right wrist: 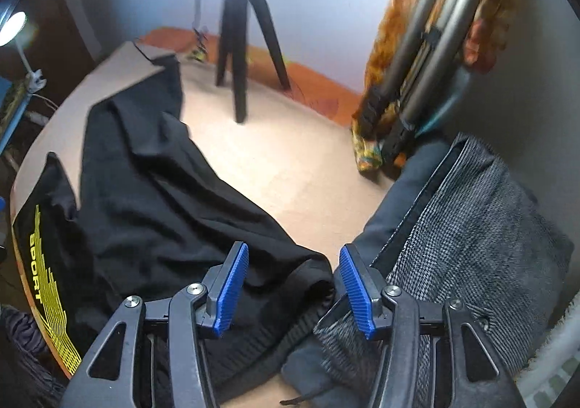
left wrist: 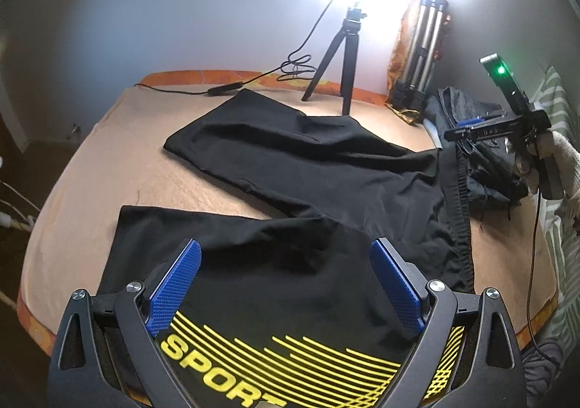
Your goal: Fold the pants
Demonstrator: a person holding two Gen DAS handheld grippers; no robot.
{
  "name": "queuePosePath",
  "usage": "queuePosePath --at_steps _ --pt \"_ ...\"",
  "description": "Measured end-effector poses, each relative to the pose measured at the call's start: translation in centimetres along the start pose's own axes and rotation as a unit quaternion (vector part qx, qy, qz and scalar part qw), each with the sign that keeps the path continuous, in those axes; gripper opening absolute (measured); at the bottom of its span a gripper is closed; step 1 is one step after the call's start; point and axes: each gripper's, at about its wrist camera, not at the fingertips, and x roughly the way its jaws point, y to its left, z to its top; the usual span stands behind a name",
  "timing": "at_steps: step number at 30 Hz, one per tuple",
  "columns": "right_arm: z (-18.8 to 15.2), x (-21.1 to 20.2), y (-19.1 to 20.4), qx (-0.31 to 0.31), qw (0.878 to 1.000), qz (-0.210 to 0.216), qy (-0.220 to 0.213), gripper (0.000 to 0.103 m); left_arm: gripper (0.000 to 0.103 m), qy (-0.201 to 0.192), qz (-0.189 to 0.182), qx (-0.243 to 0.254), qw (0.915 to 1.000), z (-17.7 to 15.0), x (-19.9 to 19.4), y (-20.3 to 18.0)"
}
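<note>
Black pants (left wrist: 308, 161) are lying spread on the tan bed cover (left wrist: 108, 168), legs splayed toward centre-left and lower-left of the left wrist view, waistband (left wrist: 458, 205) running down the right side.

Left gripper (left wrist: 286, 284) is hovering over the near leg by the yellow SPORT print (left wrist: 224, 368), jaws standing wide, nothing pinched.

Right gripper (right wrist: 293, 290) is pointing down at the waistband corner (right wrist: 311, 281) in the lower centre of its view, jaws about half apart, cloth lying between the pads but not visibly clamped.

Grey knit garment (right wrist: 471, 226) is sitting just right of it.

Right hand is nearer the waistband; left is nearer the leg.
</note>
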Motion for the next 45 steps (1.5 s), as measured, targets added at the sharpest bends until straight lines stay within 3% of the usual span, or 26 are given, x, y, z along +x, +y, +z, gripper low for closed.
queuePosePath --at_steps 7,14,18,21,32,39,45 --pt "-0.2 3.5 -1.8 0.022 0.999 0.019 0.042 0.048 0.094 0.033 0.001 0.000 0.9994 2.0 3.7 0.4" --pt "-0.6 5.0 -1.2 -0.007 0.998 0.009 0.057 0.027 0.094 0.035 0.002 -0.007 0.9994 4.3 6.5 0.1" --pt "-1.0 4.1 -0.9 -0.012 0.999 0.020 0.030 0.014 0.094 0.044 0.010 -0.013 0.9989 5.2 7.9 0.6" --pt "-1.5 2.6 -0.7 -0.004 0.999 0.044 -0.002 0.011 0.094 0.050 0.010 -0.028 0.9983 5.7 8.7 1.3" --pt "-6.2 -5.3 2.6 0.020 0.984 0.138 -0.108 0.008 0.094 0.053 -0.017 -0.078 0.9954 9.0 10.4 2.9" --pt "-10.2 -7.6 5.9 0.011 0.974 0.182 -0.137 0.008 0.094 0.067 -0.046 -0.094 0.9922 11.9 12.8 2.1" --pt "-13.4 -7.1 6.9 0.022 0.971 0.204 -0.126 0.008 0.094 0.105 -0.062 -0.122 0.9850 14.2 16.9 1.5"
